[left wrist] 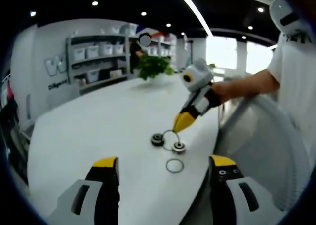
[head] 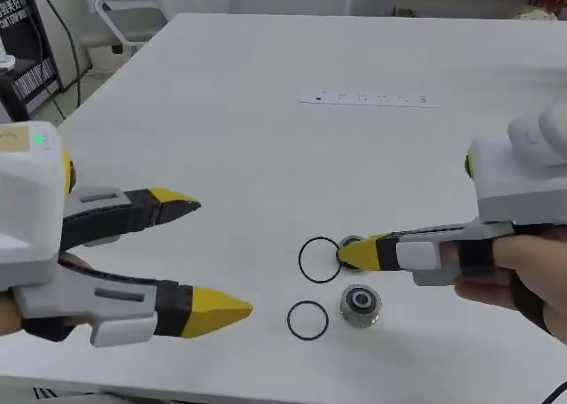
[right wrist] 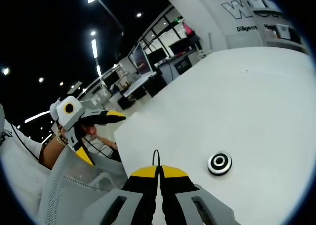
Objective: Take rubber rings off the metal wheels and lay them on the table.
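My right gripper (head: 342, 255) is shut on a thin black rubber ring (head: 317, 260), pinched at its edge; in the right gripper view the ring (right wrist: 156, 157) stands edge-on above the shut tips (right wrist: 159, 169). One metal wheel (head: 361, 302) sits on the white table just in front of that gripper, and a second wheel (head: 352, 242) peeks out behind its tip. Another rubber ring (head: 307, 320) lies flat on the table. The left gripper (head: 213, 258) hovers open and holds nothing, well left of the wheels. The left gripper view has both wheels (left wrist: 157, 139) (left wrist: 178, 146) and the flat ring (left wrist: 174, 166).
A flat white strip (head: 368, 98) lies farther back on the table (head: 221, 112). The near table edge runs just below the flat ring. A chair (head: 124, 14) stands beyond the far left corner. Shelves and a plant (left wrist: 153, 65) sit far behind.
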Available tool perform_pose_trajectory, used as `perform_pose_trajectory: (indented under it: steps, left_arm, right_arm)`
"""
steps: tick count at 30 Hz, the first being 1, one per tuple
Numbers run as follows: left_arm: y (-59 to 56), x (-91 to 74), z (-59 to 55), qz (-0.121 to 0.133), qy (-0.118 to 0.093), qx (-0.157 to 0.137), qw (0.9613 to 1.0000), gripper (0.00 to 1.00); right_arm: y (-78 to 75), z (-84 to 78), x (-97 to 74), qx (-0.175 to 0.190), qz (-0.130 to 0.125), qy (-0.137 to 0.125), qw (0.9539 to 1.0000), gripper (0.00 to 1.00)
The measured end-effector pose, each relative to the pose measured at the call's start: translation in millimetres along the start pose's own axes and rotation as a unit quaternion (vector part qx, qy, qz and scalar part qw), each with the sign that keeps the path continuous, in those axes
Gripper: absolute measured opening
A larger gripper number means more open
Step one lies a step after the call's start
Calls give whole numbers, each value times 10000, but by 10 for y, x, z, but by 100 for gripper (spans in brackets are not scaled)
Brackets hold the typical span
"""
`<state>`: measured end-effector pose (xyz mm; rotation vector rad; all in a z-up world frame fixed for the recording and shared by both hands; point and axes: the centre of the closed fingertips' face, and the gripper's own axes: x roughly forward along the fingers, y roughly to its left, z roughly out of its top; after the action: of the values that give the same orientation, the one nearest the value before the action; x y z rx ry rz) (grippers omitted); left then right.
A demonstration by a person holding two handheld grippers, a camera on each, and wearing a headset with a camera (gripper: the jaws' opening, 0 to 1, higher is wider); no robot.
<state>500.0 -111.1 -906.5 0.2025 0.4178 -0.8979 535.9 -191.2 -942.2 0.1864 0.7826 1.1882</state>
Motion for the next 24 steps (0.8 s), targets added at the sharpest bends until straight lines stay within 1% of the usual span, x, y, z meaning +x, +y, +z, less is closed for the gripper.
perform_pose_trajectory:
  steps: [3,8,12,15,24]
  left_arm:
    - [-33,-17,-81,-5,80,-14,10000,76]
    - [-65,-25,-156,-11,70,-176,9998,77]
    - [-89,-9,-213,-37,130,-197,9997,77]
    - [-98,-3,-231,-62,167,-211,9996,77]
    - [-99,-5,-260,-70,156,-328,9993,77]
  right_arm:
    - [41,-42,42,-99,15,97,9999,0]
    - [82,-106,88,-132,86,228,9996,0]
    - [101,-173,132,-179,115,360,9991,0]
    - [105,-231,159,-217,121,478,9985,0]
    - [105,-406,236,-251,145,814,9963,0]
